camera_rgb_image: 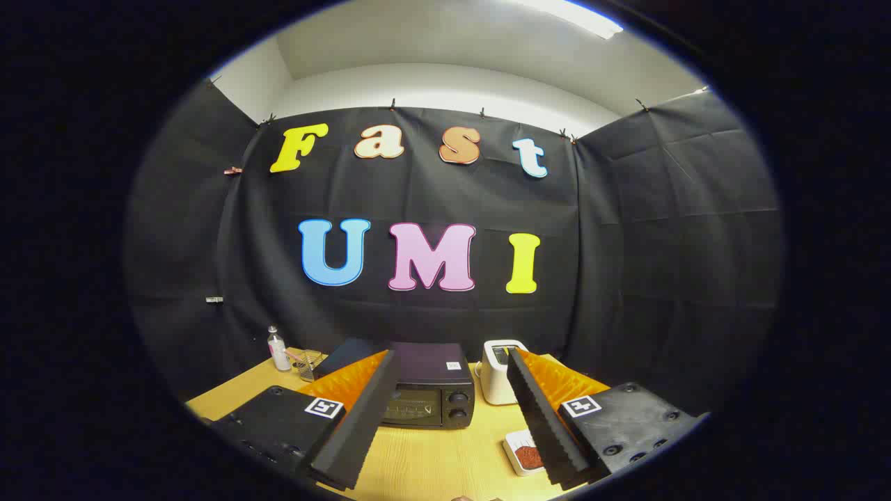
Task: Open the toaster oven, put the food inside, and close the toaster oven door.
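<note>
Hovering w/ fingers spread wide & empty, tool (pixel 445 424) faces closed toaster oven (pixel 426 393) on table (pixel 431 459), food tray (pixel 523 452) by right finger

No legible words or nos. on any item. Gripper (pixel 451 355), fingers spread wide, gripping nothing, carries two square black-and-white coded markers: left tag (pixel 324 408), right tag (pixel 581 406); pattern only, no text. White sticker (pixel 454 365) on oven (pixel 424 400) top, too small to read. Bottle (pixel 278 349) label: blurred.
</note>
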A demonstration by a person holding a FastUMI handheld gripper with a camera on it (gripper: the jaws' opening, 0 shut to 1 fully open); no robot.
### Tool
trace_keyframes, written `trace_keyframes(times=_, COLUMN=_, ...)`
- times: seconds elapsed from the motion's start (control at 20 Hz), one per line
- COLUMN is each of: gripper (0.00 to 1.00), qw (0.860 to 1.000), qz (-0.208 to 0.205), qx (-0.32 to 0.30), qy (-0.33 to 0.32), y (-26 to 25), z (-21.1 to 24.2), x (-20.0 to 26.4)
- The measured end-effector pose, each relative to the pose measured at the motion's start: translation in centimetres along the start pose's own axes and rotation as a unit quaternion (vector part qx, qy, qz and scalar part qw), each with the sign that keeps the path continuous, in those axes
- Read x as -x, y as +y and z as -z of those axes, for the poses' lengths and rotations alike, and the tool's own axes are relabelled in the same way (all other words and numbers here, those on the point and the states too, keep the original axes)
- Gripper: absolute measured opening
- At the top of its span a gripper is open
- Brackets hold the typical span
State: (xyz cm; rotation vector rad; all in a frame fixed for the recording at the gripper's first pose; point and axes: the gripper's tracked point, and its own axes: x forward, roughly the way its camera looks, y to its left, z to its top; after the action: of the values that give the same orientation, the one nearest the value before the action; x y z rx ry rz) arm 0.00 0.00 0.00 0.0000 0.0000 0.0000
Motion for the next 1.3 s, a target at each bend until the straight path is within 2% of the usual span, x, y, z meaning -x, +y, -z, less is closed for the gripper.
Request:
trace_keyframes(times=0.95, gripper=0.98, qw=0.999, qz=-0.011, qx=0.01, qy=0.035, y=2.3, z=2.5, x=-1.7)
trace_keyframes(times=1.3, gripper=0.98, qw=0.998, qz=-0.015, qx=-0.001, qy=0.055, y=4.5, z=3.9, x=-4.6)
